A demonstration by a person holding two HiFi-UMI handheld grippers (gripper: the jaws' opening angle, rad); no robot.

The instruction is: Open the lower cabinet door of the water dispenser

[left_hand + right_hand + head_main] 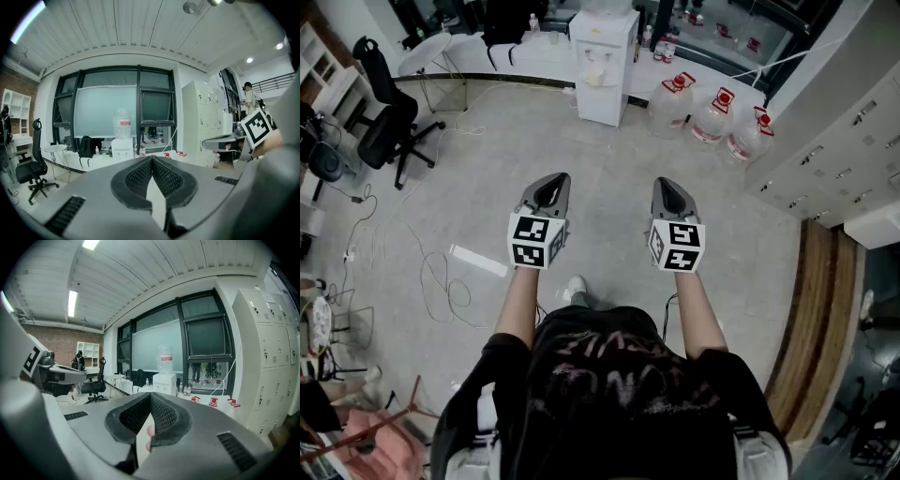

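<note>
Pressed together at the tips, nothing pinched: so on the left gripper (pixel 551 180), likewise on the right gripper (pixel 667 185). Held side by side above the floor (pixel 487 178). Far ahead of both claws, well apart: white water dispenser (pixel 603 66), lower cabinet door (pixel 600 105) closed. Beyond the right claw, three water jugs (pixel 712 117).

Looks along the left gripper (pixel 152 159), jaws closed and empty — water dispenser (pixel 123 149) straight ahead, well apart.
</note>
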